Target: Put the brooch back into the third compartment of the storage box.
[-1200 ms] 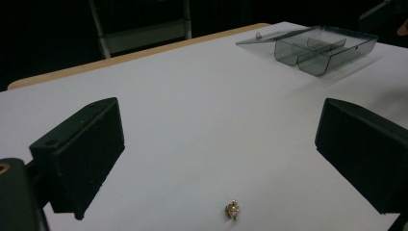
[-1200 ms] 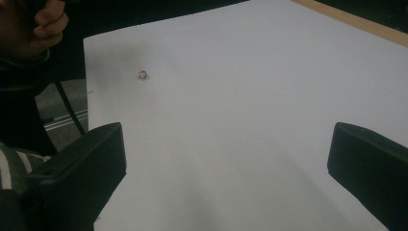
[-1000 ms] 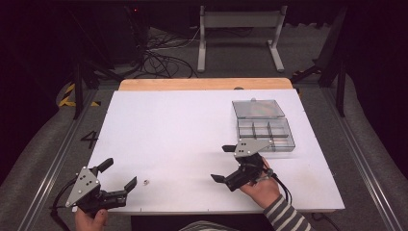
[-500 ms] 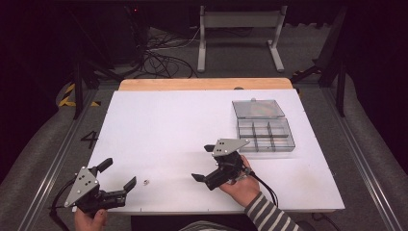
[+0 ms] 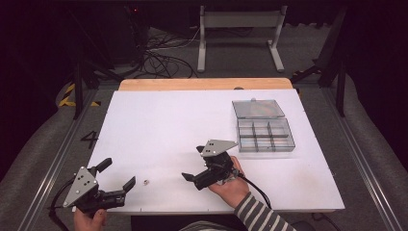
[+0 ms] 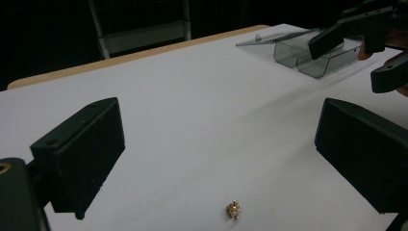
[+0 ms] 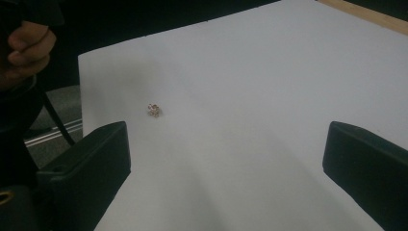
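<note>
Gold-coloured, a tiny trinket (image 5: 146,182) lies on the white table (image 5: 159,125), well apart from the clear box (image 5: 263,126). Left gripper (image 5: 115,175) just beside it and right gripper (image 5: 195,163) nearby both gape wide, empty.

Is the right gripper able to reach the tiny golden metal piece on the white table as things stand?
Probably yes. The right gripper is open and points toward the tiny golden metal piece, with bare white table between them. The left gripper sits close beside it, apart.
</note>
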`<state>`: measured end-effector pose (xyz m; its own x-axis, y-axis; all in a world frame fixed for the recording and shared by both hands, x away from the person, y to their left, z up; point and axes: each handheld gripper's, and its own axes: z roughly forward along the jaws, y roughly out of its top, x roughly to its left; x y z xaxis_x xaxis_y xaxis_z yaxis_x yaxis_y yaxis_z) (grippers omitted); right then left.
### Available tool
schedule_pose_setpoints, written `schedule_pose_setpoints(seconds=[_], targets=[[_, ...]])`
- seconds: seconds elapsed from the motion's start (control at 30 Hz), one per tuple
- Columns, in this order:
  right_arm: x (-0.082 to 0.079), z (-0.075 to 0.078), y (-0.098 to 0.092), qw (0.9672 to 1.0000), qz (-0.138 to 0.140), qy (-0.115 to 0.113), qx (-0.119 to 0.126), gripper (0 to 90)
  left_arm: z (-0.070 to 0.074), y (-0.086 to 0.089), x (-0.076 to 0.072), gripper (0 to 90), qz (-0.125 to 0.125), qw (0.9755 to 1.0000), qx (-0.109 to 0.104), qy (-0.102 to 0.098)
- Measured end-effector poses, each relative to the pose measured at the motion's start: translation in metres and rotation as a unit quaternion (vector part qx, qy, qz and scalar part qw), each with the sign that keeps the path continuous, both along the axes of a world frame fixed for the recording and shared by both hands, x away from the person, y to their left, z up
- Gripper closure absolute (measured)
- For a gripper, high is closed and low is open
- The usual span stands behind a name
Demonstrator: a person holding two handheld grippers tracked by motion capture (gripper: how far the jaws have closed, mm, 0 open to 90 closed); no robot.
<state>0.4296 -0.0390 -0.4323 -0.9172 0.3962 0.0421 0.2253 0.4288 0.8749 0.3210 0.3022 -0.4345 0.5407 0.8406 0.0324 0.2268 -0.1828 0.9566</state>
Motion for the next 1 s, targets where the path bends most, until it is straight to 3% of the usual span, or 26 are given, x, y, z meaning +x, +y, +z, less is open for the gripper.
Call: schedule_pose_setpoints(seconds=[0.13,0.43,1.0], targets=[[-0.005,0.001,0.004,0.9997,-0.017,-0.009,-0.015,9.1,0.000,0.001,0.000,4.1,0.000,1.0000,-0.001,0.001],[-0.007,-0.001,0.016,0.9996,0.002,0.008,-0.026,14.3,0.000,0.001,0.000,4.1,0.001,1.0000,-0.005,0.002],[-0.009,-0.018,0.063,0.9979,0.049,0.032,-0.027,27.6,0.000,0.004,0.000,4.1,0.008,0.9999,-0.010,0.003]])
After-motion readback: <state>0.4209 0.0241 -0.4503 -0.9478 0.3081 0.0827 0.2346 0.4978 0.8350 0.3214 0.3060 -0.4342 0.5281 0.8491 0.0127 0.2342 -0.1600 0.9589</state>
